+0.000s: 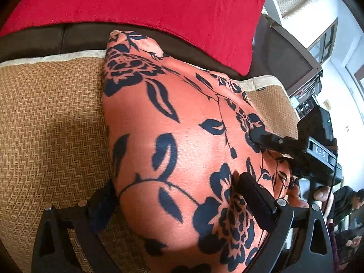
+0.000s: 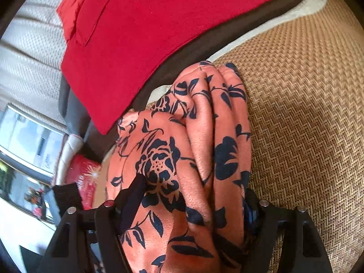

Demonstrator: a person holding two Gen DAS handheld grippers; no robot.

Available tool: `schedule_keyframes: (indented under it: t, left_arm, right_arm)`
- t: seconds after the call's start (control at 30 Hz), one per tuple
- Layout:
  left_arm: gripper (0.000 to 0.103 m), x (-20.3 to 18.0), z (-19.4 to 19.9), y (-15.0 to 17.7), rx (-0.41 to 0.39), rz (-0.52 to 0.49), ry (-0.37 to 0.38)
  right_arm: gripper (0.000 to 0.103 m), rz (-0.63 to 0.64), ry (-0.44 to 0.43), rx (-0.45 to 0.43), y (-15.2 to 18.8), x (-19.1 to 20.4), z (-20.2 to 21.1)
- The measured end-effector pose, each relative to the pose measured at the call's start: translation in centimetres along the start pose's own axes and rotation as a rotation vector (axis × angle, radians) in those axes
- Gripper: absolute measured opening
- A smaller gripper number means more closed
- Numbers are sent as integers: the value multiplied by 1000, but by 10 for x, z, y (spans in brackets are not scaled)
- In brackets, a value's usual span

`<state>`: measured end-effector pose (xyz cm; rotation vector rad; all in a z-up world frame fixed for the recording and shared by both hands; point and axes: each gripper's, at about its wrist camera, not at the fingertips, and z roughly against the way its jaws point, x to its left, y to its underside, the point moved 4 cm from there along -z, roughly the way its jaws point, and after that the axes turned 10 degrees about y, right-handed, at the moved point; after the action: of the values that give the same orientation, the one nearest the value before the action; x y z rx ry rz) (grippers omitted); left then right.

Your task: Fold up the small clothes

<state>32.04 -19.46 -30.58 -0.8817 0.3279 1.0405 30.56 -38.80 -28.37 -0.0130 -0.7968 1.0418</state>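
Your woven mat (image 1: 50,118) covers a brown sofa (image 1: 86,35) beside a red cushion (image 1: 159,6). Both grippers, left gripper (image 1: 173,195) and right gripper (image 2: 193,200), pinch the floral cloth (image 1: 182,125); one reads "DAS".

garment (image 1: 182,136) between the jaws: soft orange cloth, slight sheen, dark floral print | mat (image 1: 50,118) beneath the jaws: coarse woven herringbone, matt | cushion (image 2: 141,34) beyond the jaws: red plush cloth | left gripper (image 1: 175,207): matt black plastic
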Motion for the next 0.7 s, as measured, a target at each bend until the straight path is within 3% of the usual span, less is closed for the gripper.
schedule_keyframes:
  t: [0.07,0.27,0.33,0.47,0.7]
  left_arm:
    - [97,-2,0,0,-12,-8,-11]
    - [93,-4,7,4,-33,-33,-23]
    - [92,-8,9,4,-40,-46,-31]
    - [68,-16,22,2,-86,-121,-81]
    - [60,-19,38,8,-106,-145,-102]
  right_arm:
    - [62,31,32,-11,2,7,-3]
    - [47,97,86,-54,2,27,-3]
    - [45,112,101,-69,3,35,-4]
    - [42,150,122,-89,5,49,-6]
    - [40,210,145,-117,13,82,-15]
